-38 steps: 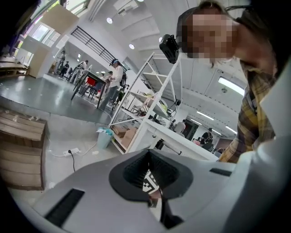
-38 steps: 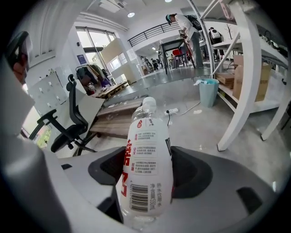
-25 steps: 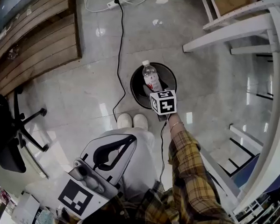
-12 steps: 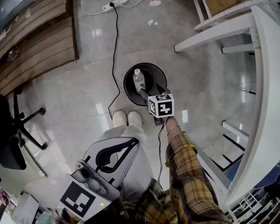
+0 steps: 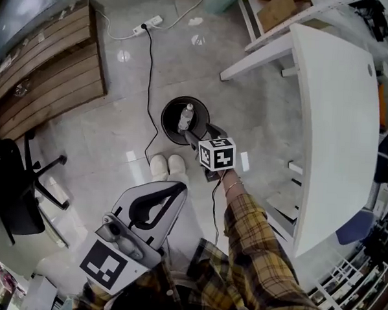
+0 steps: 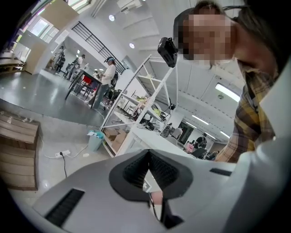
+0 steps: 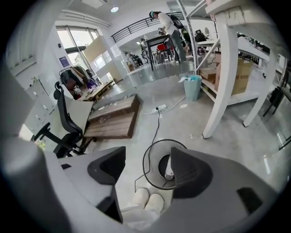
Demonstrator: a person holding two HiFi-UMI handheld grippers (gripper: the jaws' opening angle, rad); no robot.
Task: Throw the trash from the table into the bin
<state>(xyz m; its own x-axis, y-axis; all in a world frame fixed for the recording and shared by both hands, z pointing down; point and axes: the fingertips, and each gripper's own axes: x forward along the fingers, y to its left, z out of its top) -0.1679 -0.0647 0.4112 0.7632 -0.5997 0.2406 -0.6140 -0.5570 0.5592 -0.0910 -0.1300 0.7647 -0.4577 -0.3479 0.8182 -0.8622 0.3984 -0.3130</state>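
Note:
A clear plastic bottle [image 5: 185, 116] with a red label lies inside the round black bin [image 5: 167, 126] on the floor. My right gripper [image 5: 199, 136] hovers above the bin's near rim, open, with nothing between its jaws. In the right gripper view the bin [image 7: 152, 157] and the bottle [image 7: 169, 171] show below the open right gripper [image 7: 145, 164]. My left gripper [image 5: 178, 190] hangs low at the person's side, shut and empty. In the left gripper view the left gripper [image 6: 149, 155] points up and away, its jaws pressed together.
A white table [image 5: 338, 126] stands to the right, with its leg frame [image 5: 257, 57] near the bin. A black cable [image 5: 149, 84] runs from a power strip [image 5: 148, 23] past the bin. A wooden pallet [image 5: 49, 66] and an office chair [image 5: 10, 193] sit at left. The person's shoes [image 5: 167, 166] are beside the bin.
The bottle was in my right gripper above the bin one second ago; it has dropped in. The right gripper now stands open, and the view has pulled back.

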